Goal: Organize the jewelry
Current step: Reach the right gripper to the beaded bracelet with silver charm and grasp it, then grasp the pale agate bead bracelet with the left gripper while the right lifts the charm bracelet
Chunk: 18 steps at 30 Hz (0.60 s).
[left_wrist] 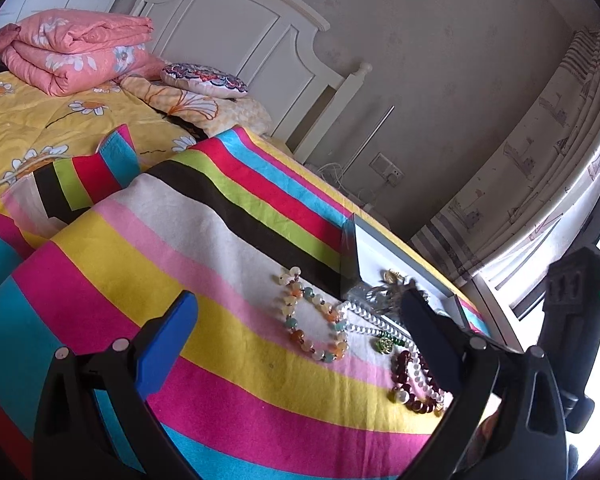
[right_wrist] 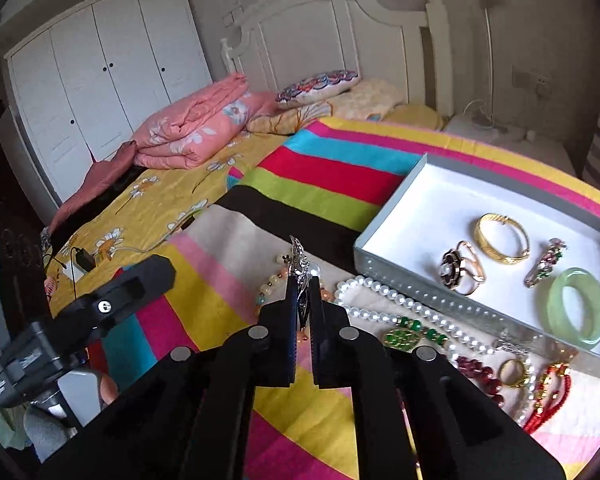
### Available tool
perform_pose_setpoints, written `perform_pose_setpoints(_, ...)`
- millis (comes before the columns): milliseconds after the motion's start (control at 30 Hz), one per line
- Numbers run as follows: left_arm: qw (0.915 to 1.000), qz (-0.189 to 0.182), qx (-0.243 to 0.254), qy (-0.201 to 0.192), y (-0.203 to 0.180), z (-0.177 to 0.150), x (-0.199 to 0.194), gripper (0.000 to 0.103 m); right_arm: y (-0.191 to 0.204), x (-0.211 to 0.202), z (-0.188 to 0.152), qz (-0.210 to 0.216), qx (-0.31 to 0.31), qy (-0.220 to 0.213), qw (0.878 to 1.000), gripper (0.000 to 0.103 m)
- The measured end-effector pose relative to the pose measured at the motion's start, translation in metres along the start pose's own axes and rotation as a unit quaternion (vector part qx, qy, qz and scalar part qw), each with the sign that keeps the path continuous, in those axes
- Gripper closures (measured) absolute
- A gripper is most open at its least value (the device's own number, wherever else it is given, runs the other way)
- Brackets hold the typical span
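Note:
My right gripper (right_wrist: pixel 303 280) is shut on a silver leaf-shaped brooch (right_wrist: pixel 300 258) and holds it above the striped cloth, left of the white tray (right_wrist: pixel 400 216). The tray holds a gold bangle (right_wrist: pixel 502 238), a jade bangle (right_wrist: pixel 578 308), a dark ring piece (right_wrist: pixel 462 268) and a pink clip (right_wrist: pixel 546 262). Loose on the cloth lie a pearl necklace (right_wrist: pixel 384 300), a green pendant (right_wrist: pixel 404 336), dark red beads (right_wrist: pixel 480 372) and a red string (right_wrist: pixel 548 396). My left gripper (left_wrist: pixel 300 312) is open over a multicolour bead bracelet (left_wrist: pixel 312 320); the pearl necklace (left_wrist: pixel 364 320) lies right of it.
The striped cloth (left_wrist: pixel 180 248) covers the bed. A folded pink quilt (right_wrist: pixel 196 128) and a patterned pillow (right_wrist: pixel 320 84) lie near the white headboard (right_wrist: pixel 340 28). A white wardrobe (right_wrist: pixel 100 72) stands at the back left. A charger and cable (right_wrist: pixel 84 260) lie on the yellow sheet.

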<state>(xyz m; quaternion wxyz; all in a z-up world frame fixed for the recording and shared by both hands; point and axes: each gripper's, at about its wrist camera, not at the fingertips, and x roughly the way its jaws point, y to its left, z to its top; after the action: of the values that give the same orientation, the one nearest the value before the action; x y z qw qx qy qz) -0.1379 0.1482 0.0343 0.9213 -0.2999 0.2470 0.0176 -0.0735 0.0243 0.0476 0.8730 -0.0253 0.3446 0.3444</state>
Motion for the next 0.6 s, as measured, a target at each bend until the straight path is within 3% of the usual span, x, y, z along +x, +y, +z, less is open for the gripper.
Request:
perform_pose_setpoints(100, 0.9977, 0.015, 0.02, 0.062, -0.008, 0.0, 0.021, 0.003, -0.017, -0.027, -0.006, -0.001, 0.014, -0.021, 1.0, 0.097)
perform_pose_setpoints(200, 0.9903, 0.043, 0.065, 0.115, -0.023, -0.005, 0.043, 0.004, -0.038, -0.05, -0.019, -0.002, 0.03, -0.029, 0.999, 0.097)
perform_pose_setpoints(333, 0.9718, 0.087, 0.148, 0.161, -0.054, -0.014, 0.068, 0.005, -0.062, -0.074, -0.038, -0.008, 0.054, -0.036, 0.998, 0.097)
perform_pose_setpoints(400, 0.9601, 0.109, 0.18, 0.184, -0.065, -0.019, 0.082, 0.01, -0.072, -0.08, -0.045, -0.01, 0.068, -0.04, 0.997, 0.097)
perform_pose_setpoints(533, 0.9434, 0.149, 0.229, 0.188, -0.076, -0.024, 0.103, 0.027, -0.089, -0.093, -0.054, -0.009, 0.09, -0.053, 0.994, 0.097)
perform_pose_setpoints(567, 0.9386, 0.159, 0.245, 0.183, -0.077, -0.025, 0.106, 0.04, -0.09, -0.095, -0.056, -0.009, 0.093, -0.057, 0.994, 0.097)
perform_pose_setpoints(600, 0.9387, 0.148, 0.255, 0.179, -0.079, -0.026, 0.104, 0.063, -0.093, -0.097, -0.058, -0.008, 0.096, -0.06, 0.994, 0.097)
